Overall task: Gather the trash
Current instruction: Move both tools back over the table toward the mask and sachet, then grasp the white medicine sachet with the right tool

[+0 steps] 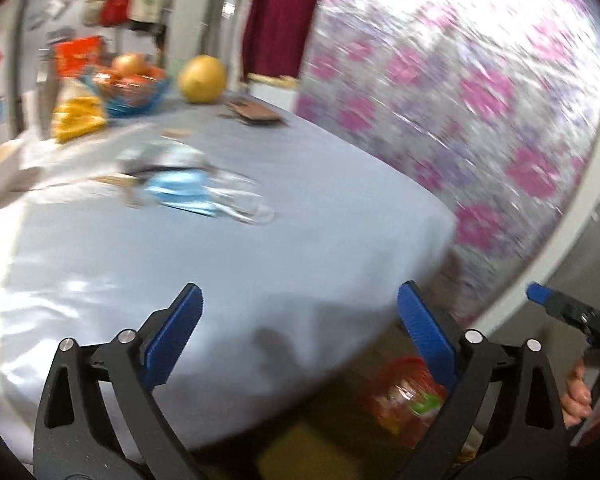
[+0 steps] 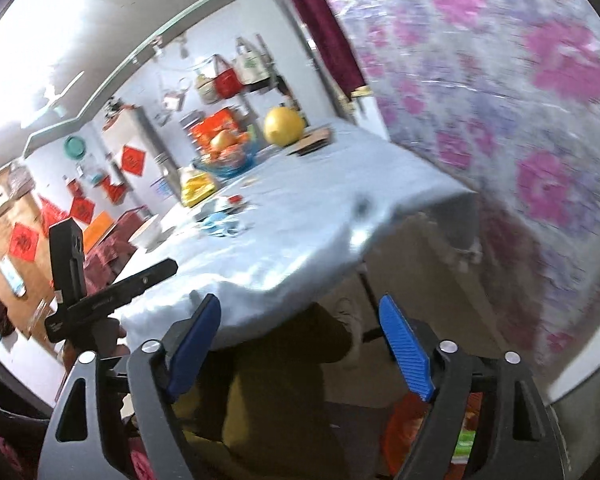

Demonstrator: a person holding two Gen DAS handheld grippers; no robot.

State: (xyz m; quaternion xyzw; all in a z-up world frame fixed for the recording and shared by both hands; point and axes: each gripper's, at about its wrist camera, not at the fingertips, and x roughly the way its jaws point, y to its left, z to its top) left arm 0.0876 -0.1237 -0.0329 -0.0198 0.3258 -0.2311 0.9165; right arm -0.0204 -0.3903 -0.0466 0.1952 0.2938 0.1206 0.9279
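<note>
Pale blue cloth covers the table, which fills the middle of both wrist views; everything is smeared by motion blur, so fine detail is lost. Behind the table's far right edge hangs a sheet of flowered plastic with pink blotches, and a dark red curtain drops beside it.

At the table's far end sit a large yellow fruit, a blue bowl of fruit and a yellow packet; their labels cannot be read. Near the fruit lies a flat brown piece of cardboard.

Toward the table's middle lies the trash: a crumpled light blue wrapper with clear film trailing from it, and more pale scraps just behind it. What these pieces are exactly cannot be made out.

The left gripper hangs over the table's near edge with its blue-padded jaws spread wide and nothing between them. The right gripper is off the table's near corner, jaws also well apart and empty. In the left wrist view only one blue tip and part of the black frame of the right one show at the picture's edge, with a hand partly cut off.

Below the table's near corner an orange-red bag with something green inside is half hidden by the gripper fingers.
</note>
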